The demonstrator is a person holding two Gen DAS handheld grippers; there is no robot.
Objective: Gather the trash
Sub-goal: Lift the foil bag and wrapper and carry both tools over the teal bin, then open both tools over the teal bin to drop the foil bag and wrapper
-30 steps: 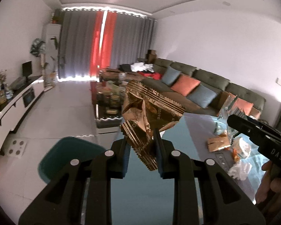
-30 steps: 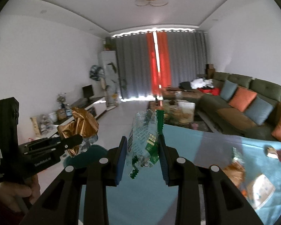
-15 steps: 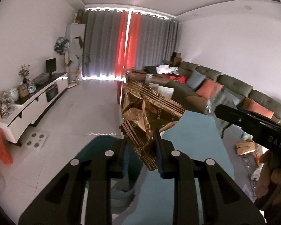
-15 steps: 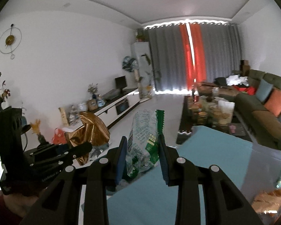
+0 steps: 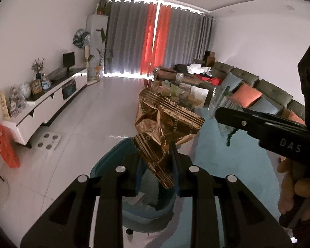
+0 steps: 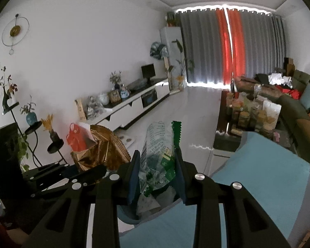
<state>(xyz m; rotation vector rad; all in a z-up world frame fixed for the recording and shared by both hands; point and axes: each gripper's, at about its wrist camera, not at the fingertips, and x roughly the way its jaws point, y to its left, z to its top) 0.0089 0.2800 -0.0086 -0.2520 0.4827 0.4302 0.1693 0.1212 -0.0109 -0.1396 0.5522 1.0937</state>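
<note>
Your left tongs (image 5: 157,173) are clamped on a crumpled gold wrapper (image 5: 165,124), which hangs over the teal bin (image 5: 111,161) standing on the floor just beside the counter (image 5: 227,165). Your right tongs (image 6: 157,175) are clamped on a clear and green wrapper (image 6: 159,150), above the bin's rim at the counter's edge, close beside the left pair.

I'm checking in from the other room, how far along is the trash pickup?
Done: some trash already lies in the teal bin. In hand: the left gripper clamps a gold wrapper and the right gripper a clear green wrapper, both above the bin. Left: dropping them in.
</note>
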